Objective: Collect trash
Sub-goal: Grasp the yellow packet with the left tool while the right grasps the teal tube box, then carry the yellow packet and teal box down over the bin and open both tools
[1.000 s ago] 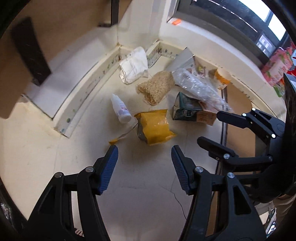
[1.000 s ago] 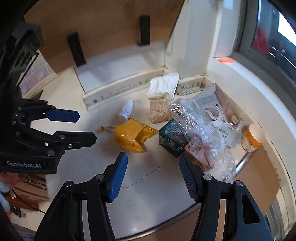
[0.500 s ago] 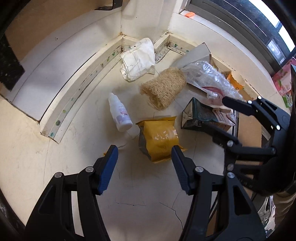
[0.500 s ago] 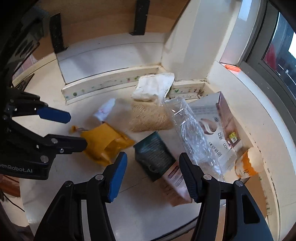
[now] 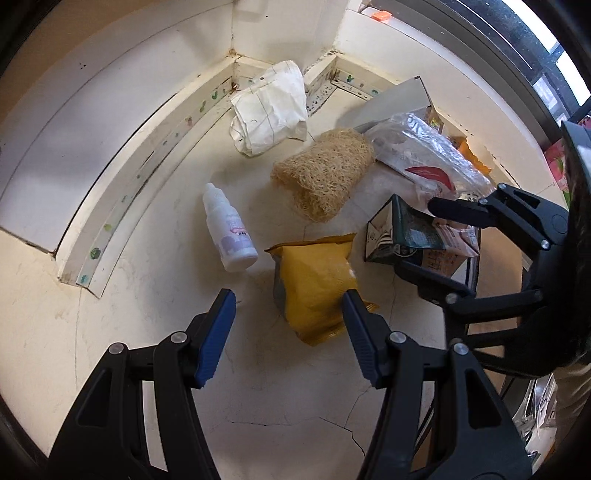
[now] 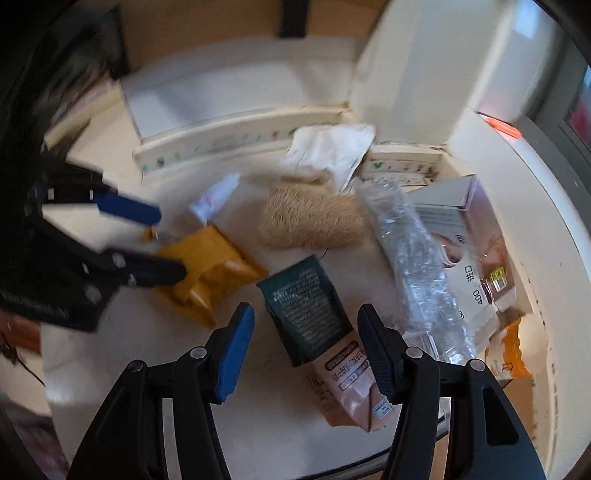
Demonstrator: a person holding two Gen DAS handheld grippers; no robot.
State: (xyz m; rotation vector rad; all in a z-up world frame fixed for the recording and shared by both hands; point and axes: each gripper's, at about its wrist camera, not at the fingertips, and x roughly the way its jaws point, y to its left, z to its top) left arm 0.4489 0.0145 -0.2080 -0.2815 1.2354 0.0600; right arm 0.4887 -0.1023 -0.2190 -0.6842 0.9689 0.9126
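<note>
The trash lies scattered on a cream-white surface (image 5: 155, 314) that has fine cracks at its near edge and runs into a corner, where a low white ledge edged with small coloured dots (image 5: 110, 225) meets a white wall. To the right a dark window frame (image 5: 491, 48) curves past, with a small orange tab (image 5: 382, 15) on its sill. In the right wrist view a brown panel with dark strips stands beyond the ledge, and that view is blurred on its left side.

The left claw (image 5: 286, 325) hangs open above the near end of a crumpled yellow pouch (image 5: 314, 284), gripping nothing. Just left of the pouch lies a small white dropper bottle (image 5: 229, 229) with a pale purple label too small to read. Farther off sit a tan fibrous pad (image 5: 325, 173) and a crumpled white paper bag (image 5: 269, 107) in the corner.

The right claw (image 6: 304, 345) is open too, its blue-faced pads standing on either side of a dark green and pink carton (image 6: 314, 325) that lies flat; whether they touch it is unclear. The carton's green face carries fine white print and its pink end a dark oval label, neither legible. To its right a crumpled clear plastic bag (image 6: 417, 266) lies over a grey and mauve box (image 6: 469, 236), on which "400" and two Chinese characters can be made out. An orange and white wrapper (image 6: 509, 350) lies near the right edge.
</note>
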